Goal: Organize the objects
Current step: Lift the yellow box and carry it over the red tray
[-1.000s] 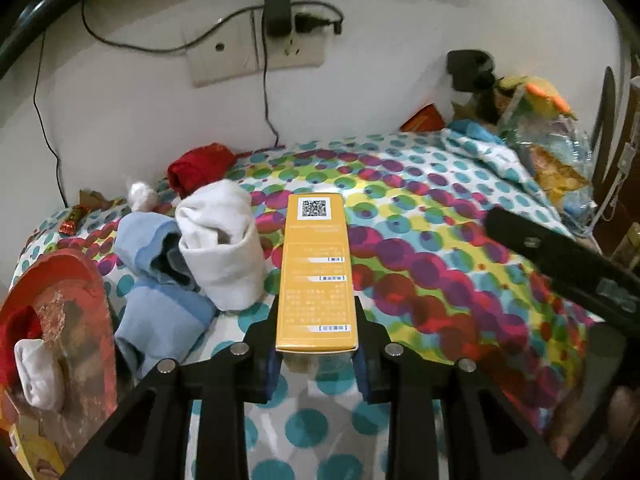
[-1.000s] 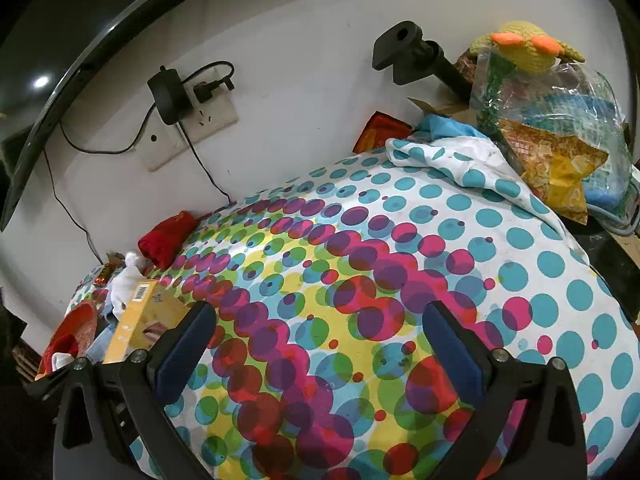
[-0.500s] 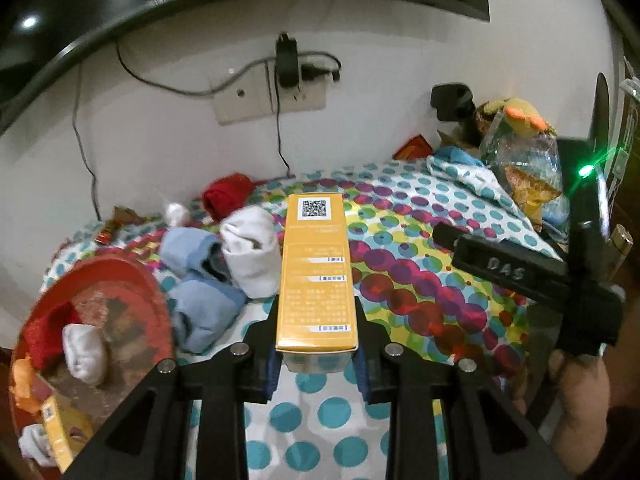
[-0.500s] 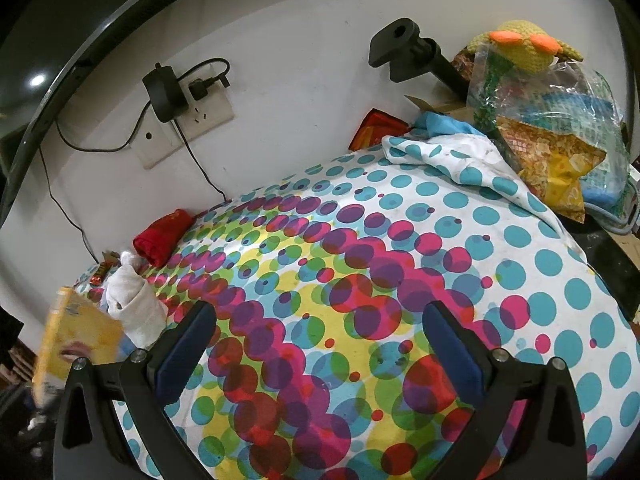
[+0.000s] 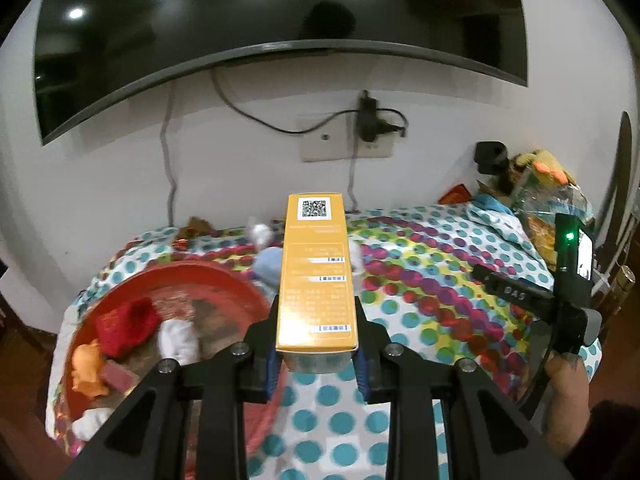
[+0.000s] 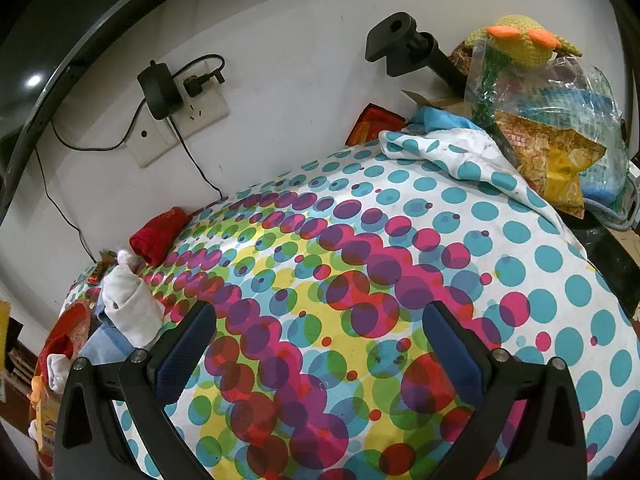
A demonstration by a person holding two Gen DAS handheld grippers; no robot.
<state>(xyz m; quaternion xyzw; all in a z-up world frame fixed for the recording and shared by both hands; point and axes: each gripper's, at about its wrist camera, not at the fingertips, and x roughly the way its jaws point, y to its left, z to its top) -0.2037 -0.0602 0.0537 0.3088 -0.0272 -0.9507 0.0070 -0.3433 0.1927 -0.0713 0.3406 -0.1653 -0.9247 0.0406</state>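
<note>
one orange box (image 5: 316, 276) clamped in the left gripper (image 5: 317, 356); the right gripper (image 6: 316, 344) gapes wide, holding nothing.

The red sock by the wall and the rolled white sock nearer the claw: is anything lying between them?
In the right wrist view, only bare dotted cloth shows between the red sock and the rolled white sock; nothing else lies there.

Both wrist cams look fwd/down over dotted cloth (image 6: 440, 216) toward wall socket (image 5: 344, 148); L higher, farther left.
</note>
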